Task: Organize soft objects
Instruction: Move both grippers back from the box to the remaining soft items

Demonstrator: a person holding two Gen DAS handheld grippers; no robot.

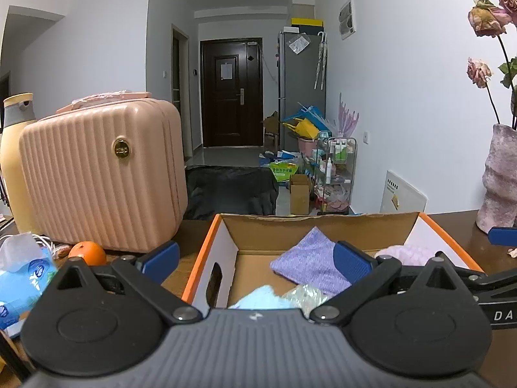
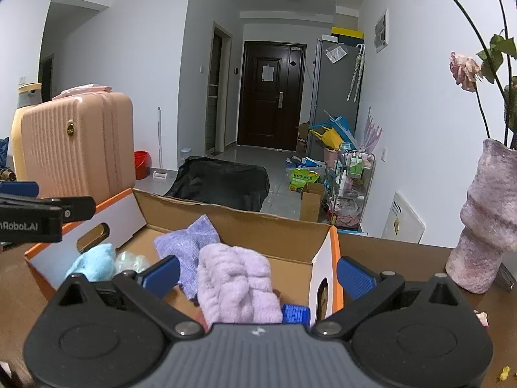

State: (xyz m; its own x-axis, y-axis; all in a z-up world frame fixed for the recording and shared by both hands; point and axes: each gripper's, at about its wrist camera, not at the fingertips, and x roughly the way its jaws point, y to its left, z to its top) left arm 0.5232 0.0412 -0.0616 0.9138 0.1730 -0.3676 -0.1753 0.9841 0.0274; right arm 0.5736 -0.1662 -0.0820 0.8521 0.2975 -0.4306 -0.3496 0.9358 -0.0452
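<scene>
Left wrist view. Cardboard box point(image 1: 210, 255), orange-edged, on a brown table point(image 1: 484, 252). Contents: purple cloth point(image 1: 307, 258), blue fluffy cloth point(image 1: 261, 297), crinkled clear wrap point(image 1: 305, 294), pale fluffy item at the right wall. Left gripper point(image 1: 257, 253): jaws spread wide, holding nothing, poised over the box's left wall. Beside the box: pink case point(image 1: 103, 174), orange point(image 1: 87, 253), tissue pack point(image 1: 22, 278), vase point(image 1: 499, 177).

Right wrist view. Right gripper point(image 2: 258, 273): jaws spread wide, empty, straddling a lilac fluffy item point(image 2: 236, 281) without gripping it; a small blue ribbed object point(image 2: 295, 313) lies beside.

Handling note: judged near completion; any further tidying should pinch soft pieces mid-fold and lift clear of the box walls.
</scene>
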